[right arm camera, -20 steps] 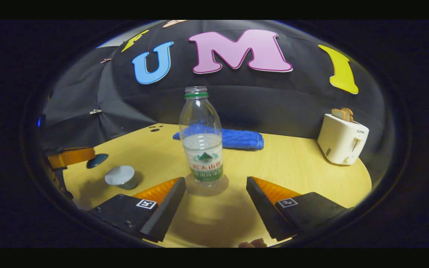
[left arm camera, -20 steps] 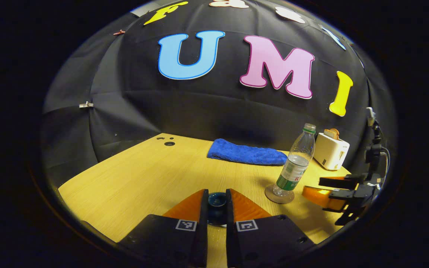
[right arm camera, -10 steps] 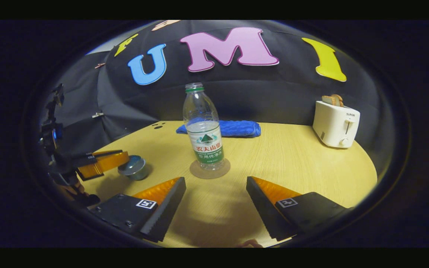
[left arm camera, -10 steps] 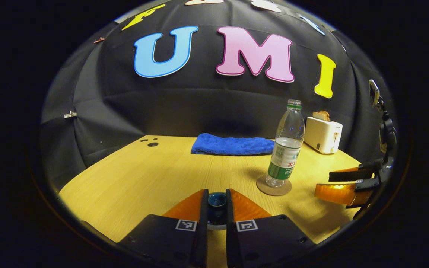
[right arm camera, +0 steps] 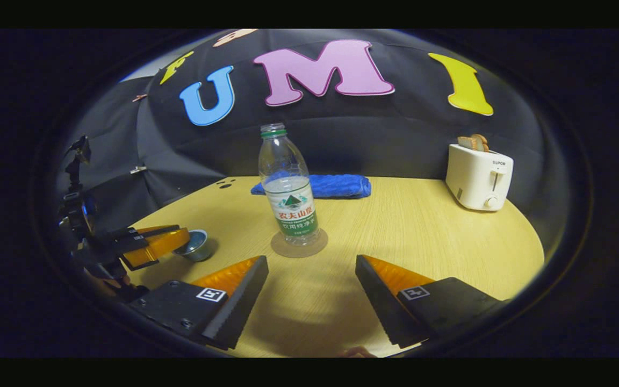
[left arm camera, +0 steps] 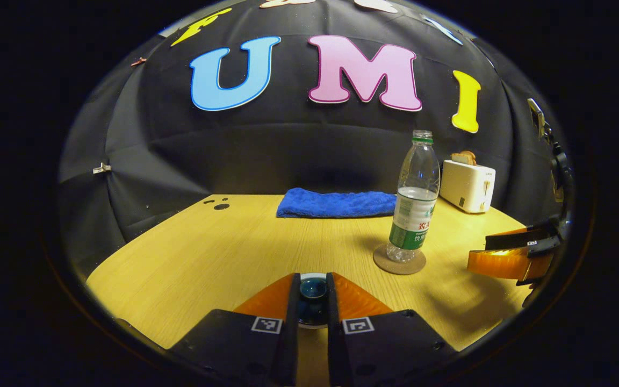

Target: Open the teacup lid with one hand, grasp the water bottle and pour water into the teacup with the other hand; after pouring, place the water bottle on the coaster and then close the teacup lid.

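In the left gripper view, the left gripper point(left arm camera: 312, 293) sits at the bottom centre of the frame with its two fingers drawn close together around the dark blue lid point(left arm camera: 312, 288) of the teacup, and both fingers seem to press on the lid's sides. The cup under the lid is mostly hidden by the fingers here. In the right gripper view, the teacup point(right arm camera: 196, 246) stands at the lower left on the table point(right arm camera: 422, 236), and the other gripper's orange fingers are just over it, so I cannot tell if the lid rests fully on the cup. The water bottle point(right arm camera: 288, 192) stands upright on the round coaster point(right arm camera: 299, 245) near the centre of the right gripper view, without a cap on its neck and about half full. The right gripper point(right arm camera: 312, 293) is at the bottom of that frame with its fingers wide apart and nothing between them; the bottle is a little beyond the fingertips, not touching them. In the left gripper view, the same bottle point(left arm camera: 415, 200) and coaster point(left arm camera: 399, 262) are right of centre, and the right gripper point(left arm camera: 511, 255) appears at the right edge, apart from the bottle. Behind the bottle, a folded blue towel point(right arm camera: 323, 185) lies along the far edge of the table. A white toaster point(right arm camera: 479, 176) with bread in its slots stands at the right of the frame, well apart from the bottle. Nothing lies on the bare wood between the right gripper and the bottle.
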`<state>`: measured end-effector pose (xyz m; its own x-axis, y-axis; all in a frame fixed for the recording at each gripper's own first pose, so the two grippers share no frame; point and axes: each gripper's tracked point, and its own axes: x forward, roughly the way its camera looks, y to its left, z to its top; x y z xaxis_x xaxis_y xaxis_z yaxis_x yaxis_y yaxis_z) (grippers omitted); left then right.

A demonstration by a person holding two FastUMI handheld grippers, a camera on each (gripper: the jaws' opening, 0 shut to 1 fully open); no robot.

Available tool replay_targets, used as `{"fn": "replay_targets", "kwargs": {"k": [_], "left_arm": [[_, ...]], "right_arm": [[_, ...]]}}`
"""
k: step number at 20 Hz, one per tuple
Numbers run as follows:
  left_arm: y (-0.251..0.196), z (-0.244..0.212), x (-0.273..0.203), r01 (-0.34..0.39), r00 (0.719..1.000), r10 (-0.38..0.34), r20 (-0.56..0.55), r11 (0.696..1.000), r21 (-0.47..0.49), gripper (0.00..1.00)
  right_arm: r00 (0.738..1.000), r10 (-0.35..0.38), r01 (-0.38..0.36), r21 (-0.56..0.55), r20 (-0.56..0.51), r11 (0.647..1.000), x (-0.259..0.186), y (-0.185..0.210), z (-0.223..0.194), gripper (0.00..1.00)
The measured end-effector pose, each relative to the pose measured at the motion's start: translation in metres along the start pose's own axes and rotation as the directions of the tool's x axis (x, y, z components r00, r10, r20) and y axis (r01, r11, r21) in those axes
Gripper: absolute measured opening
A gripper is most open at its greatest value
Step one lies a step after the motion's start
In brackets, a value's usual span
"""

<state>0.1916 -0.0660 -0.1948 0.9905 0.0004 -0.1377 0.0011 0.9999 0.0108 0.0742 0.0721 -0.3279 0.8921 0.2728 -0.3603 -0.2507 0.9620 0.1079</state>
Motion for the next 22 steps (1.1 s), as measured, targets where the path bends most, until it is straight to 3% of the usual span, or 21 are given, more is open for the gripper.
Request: {"fn": "replay_targets", "kwargs": {"k": [4,6,7,9,11,12,13,14,18,19,21,22], "left_arm": [[-0.001,0.002,0.001,-0.008,1.000,0.008,0.003,1.000,0.018,0.32],[0.002,0.009,-0.004,-0.018,1.000,0.018,0.025,1.000,0.020,0.34],[0.001,0.012,-0.009,-0.016,0.999,0.015,0.036,1.000,0.026,0.47],[0.001,0.027,-0.020,-0.006,0.998,0.003,0.066,0.999,0.039,0.53],[0.004,0.045,-0.037,0.003,0.997,-0.007,0.082,0.999,0.047,0.88],[0.004,0.055,-0.045,0.010,0.996,-0.014,0.087,0.999,0.047,0.89],[0.003,0.063,-0.056,0.023,0.996,-0.027,0.085,0.999,0.047,0.96],[0.000,0.073,-0.069,0.035,0.996,-0.039,0.086,0.998,0.044,0.98],[0.001,0.120,-0.125,0.028,0.991,-0.031,0.127,0.999,0.024,1.00],[0.002,0.133,-0.139,0.026,0.990,-0.028,0.137,1.000,0.012,0.97],[0.004,0.150,-0.167,0.041,0.988,-0.040,0.146,0.999,0.000,0.97],[0.010,0.161,-0.180,0.034,0.987,-0.034,0.160,0.999,0.000,0.97]], "right_arm": [[1.000,-0.006,0.006,-0.004,0.011,1.000,-0.003,0.002,0.005,0.96],[1.000,-0.012,0.012,0.013,0.014,1.000,-0.007,0.003,0.009,1.00],[1.000,-0.021,0.021,0.019,0.014,1.000,-0.011,0.003,0.011,1.00],[0.998,-0.060,0.059,0.035,0.028,0.998,-0.024,-0.003,0.023,1.00],[0.994,-0.093,0.091,0.040,0.053,0.995,-0.041,-0.006,0.042,1.00],[0.992,-0.114,0.111,0.037,0.061,0.993,-0.053,-0.009,0.050,0.96],[0.989,-0.133,0.131,0.031,0.066,0.991,-0.065,-0.011,0.058,0.96],[0.985,-0.156,0.155,0.023,0.076,0.988,-0.078,-0.013,0.065,1.00],[0.968,-0.219,0.216,0.035,0.119,0.976,-0.132,-0.006,0.091,1.00],[0.965,-0.233,0.229,0.047,0.120,0.972,-0.144,-0.002,0.094,1.00],[0.951,-0.273,0.266,0.070,0.142,0.962,-0.168,0.002,0.103,0.96],[0.946,-0.284,0.274,0.083,0.153,0.958,-0.179,0.008,0.109,1.00]]}}
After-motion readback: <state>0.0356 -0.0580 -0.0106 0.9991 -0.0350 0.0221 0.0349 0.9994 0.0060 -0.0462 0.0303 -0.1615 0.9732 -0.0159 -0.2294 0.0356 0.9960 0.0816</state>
